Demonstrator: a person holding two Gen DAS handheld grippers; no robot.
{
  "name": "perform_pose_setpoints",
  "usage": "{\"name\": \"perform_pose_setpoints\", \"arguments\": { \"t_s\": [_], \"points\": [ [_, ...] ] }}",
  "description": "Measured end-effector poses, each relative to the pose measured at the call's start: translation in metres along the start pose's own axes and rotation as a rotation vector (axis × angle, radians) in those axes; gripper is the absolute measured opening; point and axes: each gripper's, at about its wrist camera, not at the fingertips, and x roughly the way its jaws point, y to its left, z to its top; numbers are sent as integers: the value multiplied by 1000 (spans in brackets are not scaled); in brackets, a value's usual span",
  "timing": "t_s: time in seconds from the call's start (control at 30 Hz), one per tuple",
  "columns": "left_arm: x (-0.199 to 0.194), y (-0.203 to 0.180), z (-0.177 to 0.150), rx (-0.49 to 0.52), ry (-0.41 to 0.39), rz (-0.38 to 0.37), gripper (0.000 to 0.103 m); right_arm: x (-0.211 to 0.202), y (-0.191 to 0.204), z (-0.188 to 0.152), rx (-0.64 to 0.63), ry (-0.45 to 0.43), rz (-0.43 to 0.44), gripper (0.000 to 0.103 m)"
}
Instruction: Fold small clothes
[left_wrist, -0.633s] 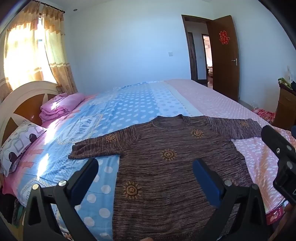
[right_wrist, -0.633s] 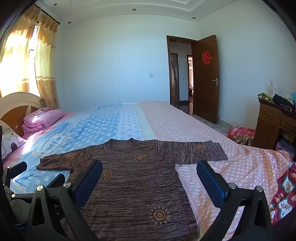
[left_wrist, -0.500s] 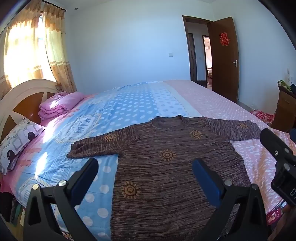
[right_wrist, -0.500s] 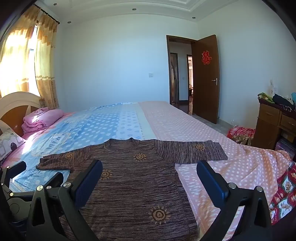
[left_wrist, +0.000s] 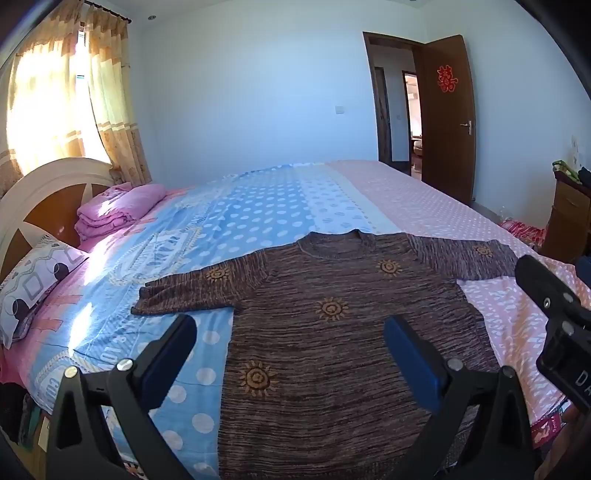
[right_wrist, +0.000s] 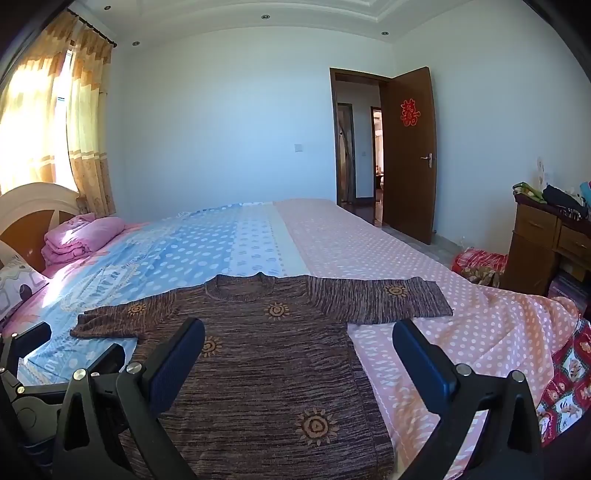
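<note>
Plainly, my left gripper hung with its blue-padded fingers spread wide and nothing between them, above the lower half of the brown sweater, and my right gripper was likewise released and bare over that sweater's right side. That sweater lay flat and face up on the bed, both sleeves stretched out sideways, its collar pointing toward the far wall. Beyond the sweater's left sleeve, a folded pink blanket sat against the headboard.
</note>
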Motion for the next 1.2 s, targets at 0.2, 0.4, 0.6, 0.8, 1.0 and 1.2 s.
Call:
{"name": "perform_pose_setpoints", "arguments": {
  "t_s": [0.2, 0.4, 0.6, 0.8, 1.0, 1.2],
  "points": [
    [-1, -1, 1, -1, -1, -1, 103, 1, 0, 1, -4, 0, -1, 102],
    [-2, 0, 2, -12, -1, -10, 103, 1, 1, -1, -3, 2, -2, 102],
    [-1, 0, 2, -15, -2, -15, 103, 0, 1, -1, -5, -1, -4, 102],
    [-1, 1, 1, -20, 0, -14, 103, 0, 1, -1, -4, -1, -4, 102],
    [0, 3, 0, -30, 2, -5, 103, -1, 1, -2, -6, 0, -2, 102],
    [2, 6, 1, -46, 12, -8, 103, -1, 1, -2, -6, -1, -2, 102]
  ]
}}
